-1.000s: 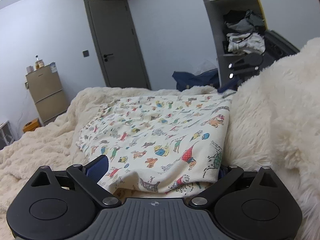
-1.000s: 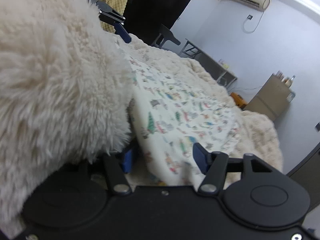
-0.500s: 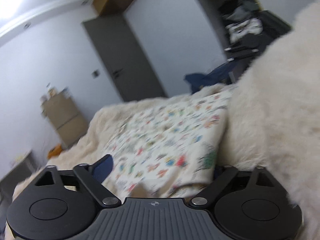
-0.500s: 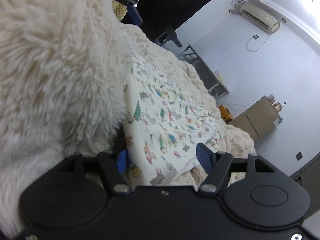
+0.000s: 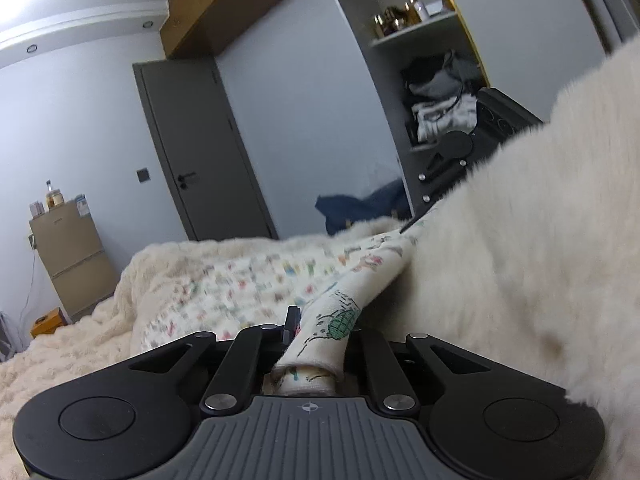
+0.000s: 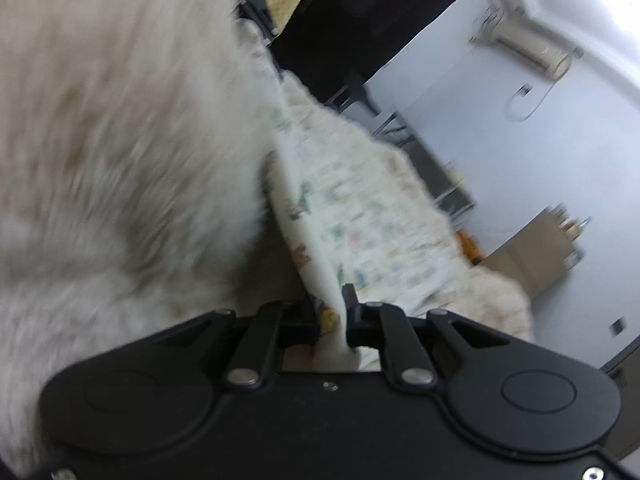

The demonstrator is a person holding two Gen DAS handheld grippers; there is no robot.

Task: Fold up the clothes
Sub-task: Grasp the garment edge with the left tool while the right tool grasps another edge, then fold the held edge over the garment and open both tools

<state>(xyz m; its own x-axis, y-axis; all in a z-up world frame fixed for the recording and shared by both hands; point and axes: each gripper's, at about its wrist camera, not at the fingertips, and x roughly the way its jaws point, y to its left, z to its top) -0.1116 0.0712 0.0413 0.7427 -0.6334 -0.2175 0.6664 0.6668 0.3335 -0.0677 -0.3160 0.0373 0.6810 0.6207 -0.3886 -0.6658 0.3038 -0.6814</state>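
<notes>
Both tools clamped on printed garment (image 5: 320, 340): left tool (image 5: 316, 334), right tool (image 6: 334, 312); fluffy white sleeve (image 5: 520, 260) crowds view.

- The left claw (image 5: 316, 334) is matt black plastic, with a ribbed grey panel and small shiny metal rivets on its linkage.
- The right claw (image 6: 334, 316) has the same matt black plastic and bright metal rivets.
- The printed garment (image 5: 248, 284) is thin, soft woven cloth, cream with small coloured figures, matt.
- The bed blanket (image 5: 60, 360) is thick plush cloth, cream and shaggy.
- The fluffy sleeve (image 5: 520, 260) is long-piled white fleece.
- The door (image 5: 204, 152) is smooth, matt grey, with a dark metal handle.
- The cabinet (image 5: 72, 256) looks smooth, tan and faintly satin.
- The overhead panel (image 5: 224, 4) is brown wood, matt.
</notes>
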